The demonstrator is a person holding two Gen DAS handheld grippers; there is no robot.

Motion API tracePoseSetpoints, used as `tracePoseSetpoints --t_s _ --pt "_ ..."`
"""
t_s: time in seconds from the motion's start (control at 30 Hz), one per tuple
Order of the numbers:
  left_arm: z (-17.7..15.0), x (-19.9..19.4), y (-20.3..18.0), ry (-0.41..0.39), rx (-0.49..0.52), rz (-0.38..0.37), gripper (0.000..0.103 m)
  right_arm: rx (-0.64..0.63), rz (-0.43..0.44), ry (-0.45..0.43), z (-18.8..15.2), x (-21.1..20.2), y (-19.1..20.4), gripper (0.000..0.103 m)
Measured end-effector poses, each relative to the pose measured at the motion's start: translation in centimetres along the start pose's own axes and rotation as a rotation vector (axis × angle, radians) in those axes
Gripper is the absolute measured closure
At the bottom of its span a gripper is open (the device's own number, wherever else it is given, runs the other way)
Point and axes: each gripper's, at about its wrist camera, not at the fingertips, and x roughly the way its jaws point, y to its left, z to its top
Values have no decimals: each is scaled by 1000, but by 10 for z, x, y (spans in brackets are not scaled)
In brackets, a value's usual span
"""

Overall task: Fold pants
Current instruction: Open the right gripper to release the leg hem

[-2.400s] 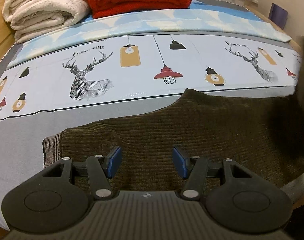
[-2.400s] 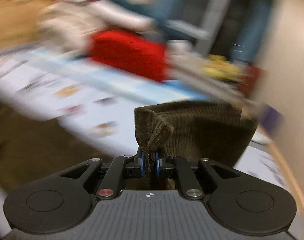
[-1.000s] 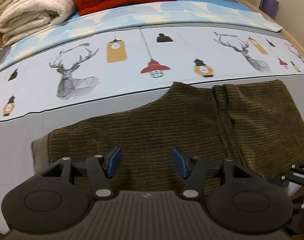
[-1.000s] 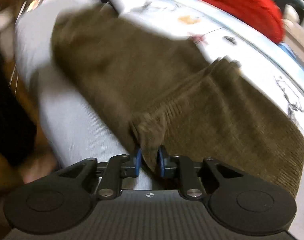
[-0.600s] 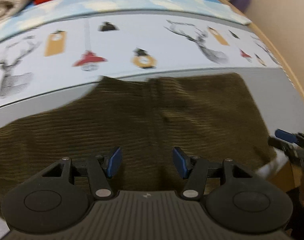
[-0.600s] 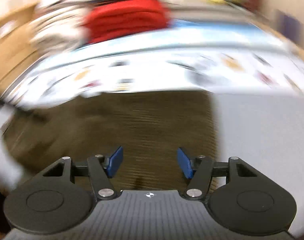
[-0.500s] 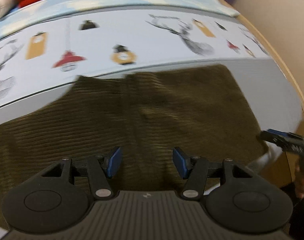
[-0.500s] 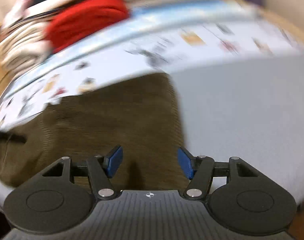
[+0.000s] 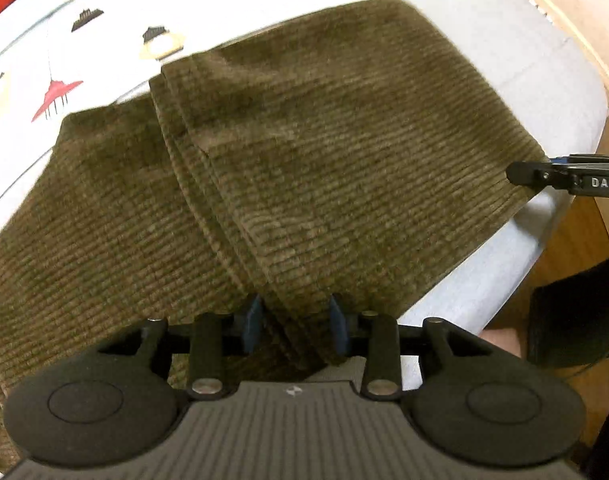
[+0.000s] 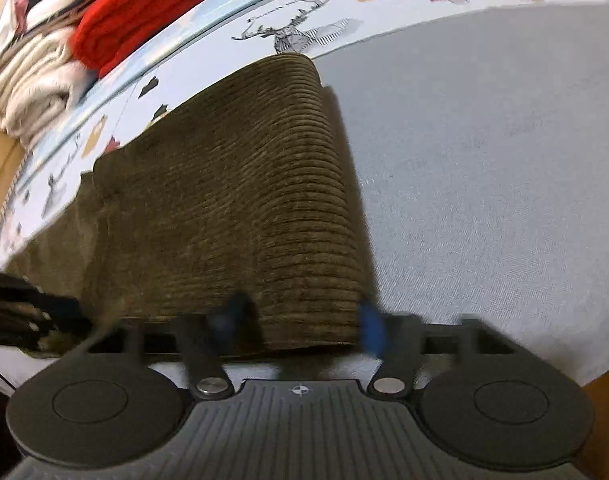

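On the grey part of a printed bedsheet (image 9: pixel 516 56) lie the olive-brown corduroy pants (image 9: pixel 324 160), folded over on themselves so that a doubled layer covers the right part and a hemmed edge runs diagonally down the middle in the left wrist view. The pants reach close to the near edge of the bed, above a wooden floor (image 9: pixel 560 264).

The left gripper (image 9: pixel 294 322) points steeply down at the near edge of the pants, where that diagonal edge meets the border. Its jaws have just been closing and now stand at a narrow gap with the cloth's edge between the blue pads (image 9: pixel 251 322); whether the pads press the fabric I cannot tell.

The right gripper (image 10: pixel 300 322) sits over the near right corner of the folded pants (image 10: pixel 240 208), by the rounded fold on that side. Its jaws have also just been closing; the blue pads are blurred and stand moderately apart, straddling the corner, with no clear pinch visible. In the left wrist view it (image 9: pixel 522 174) shows as a dark tip at the right edge of the cloth.

At the far side of the bed lie a red folded blanket (image 10: pixel 144 8) and a cream folded blanket (image 10: pixel 28 92)
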Motion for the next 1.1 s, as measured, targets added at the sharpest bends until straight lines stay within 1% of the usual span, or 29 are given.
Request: tracePoseSetpoints --t_s 0.03,0.1,0.17,0.23,0.27,0.33,0.37,0.4,0.43,0.47,0.5,0.6,0.67,0.73,0.83,1.0,1.07,1.1 --pt "0 -3 -1 -22 -4 -7 60 3 13 -14 2 -6 -4 79" --pt "2 -11 -1 -60 -15 -15 59 16 7 -75 9 -21 -7 82" --pt "2 -18 2 -99 -31 -26 59 76 -22 -117 17 -31 -17 82" --pt "5 -23 4 -120 -51 -33 59 121 -75 -102 20 -29 -28 81" --pt "7 -24 6 -123 -57 -30 59 140 -112 -76 18 -24 -32 80" --pt "6 -24 10 -126 -65 -20 59 165 -142 -27 14 -14 -36 61" --pt "6 -24 12 -129 -71 -17 59 167 -148 -27 13 -13 -35 60" --pt "8 -23 17 -131 -76 -16 59 166 -152 -34 13 -14 -35 55" --pt "9 -24 18 -136 -81 -17 59 168 -148 -38 14 -15 -35 48" --pt "9 -26 19 -142 -84 -19 58 182 -147 -42 15 -15 -37 44" --pt "7 -29 18 -148 -86 -20 57 197 -150 -43 14 -15 -39 37" --pt "7 -34 19 -163 -96 -19 54 229 -139 -24 9 -9 -45 36" --pt "7 -36 21 -170 -107 -17 54 202 -133 -27 9 -9 -43 37" --pt "6 -38 22 -176 -118 -16 53 166 -121 -25 10 -8 -37 41" --pt "5 -39 24 -181 -125 -13 50 141 -129 -26 11 -7 -32 41" --pt "4 -36 26 -171 -126 3 49 170 -128 -19 10 -5 -36 40" --pt "2 -38 30 -175 -131 8 48 172 -144 -17 12 -3 -36 34" --pt "0 -40 33 -178 -138 13 46 173 -164 -16 13 -3 -35 28"
